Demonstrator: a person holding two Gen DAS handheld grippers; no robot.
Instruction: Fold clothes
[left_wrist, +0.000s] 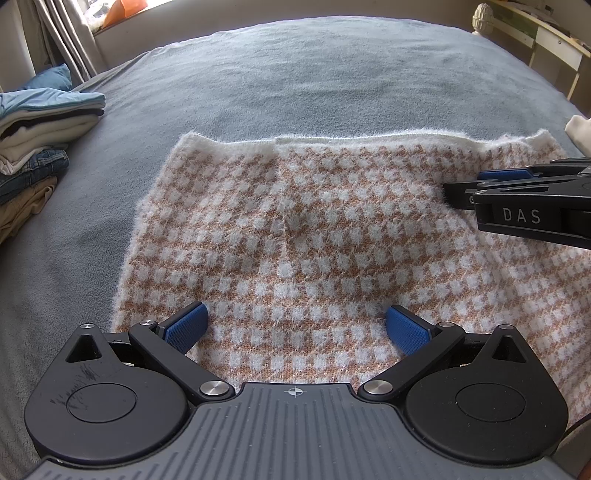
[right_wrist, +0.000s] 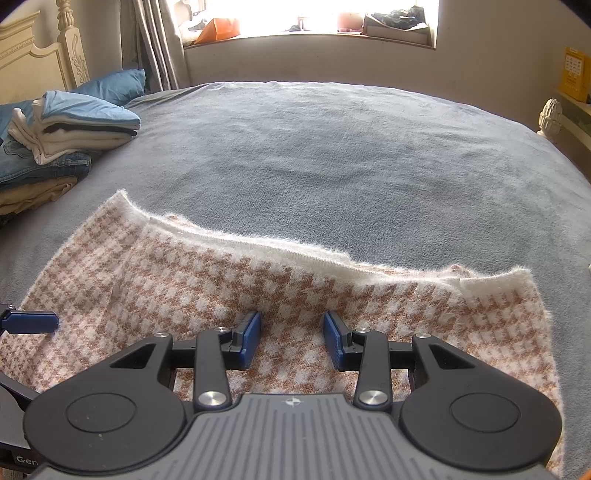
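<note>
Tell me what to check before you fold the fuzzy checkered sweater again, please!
1. Checkered sweater lies flat on the grey blanket: ok, only a soft crease down the middle.
2. Left gripper open, nothing pinched: ok.
3. Right gripper open over the knit, nothing between its pads: ok.
4. The two grippers are apart, not bumping: ok.
5. Space beyond the white trim for folding: ok, bare blanket there.
6. Stack of folded clothes out of the way: ok, off to the side.
</note>
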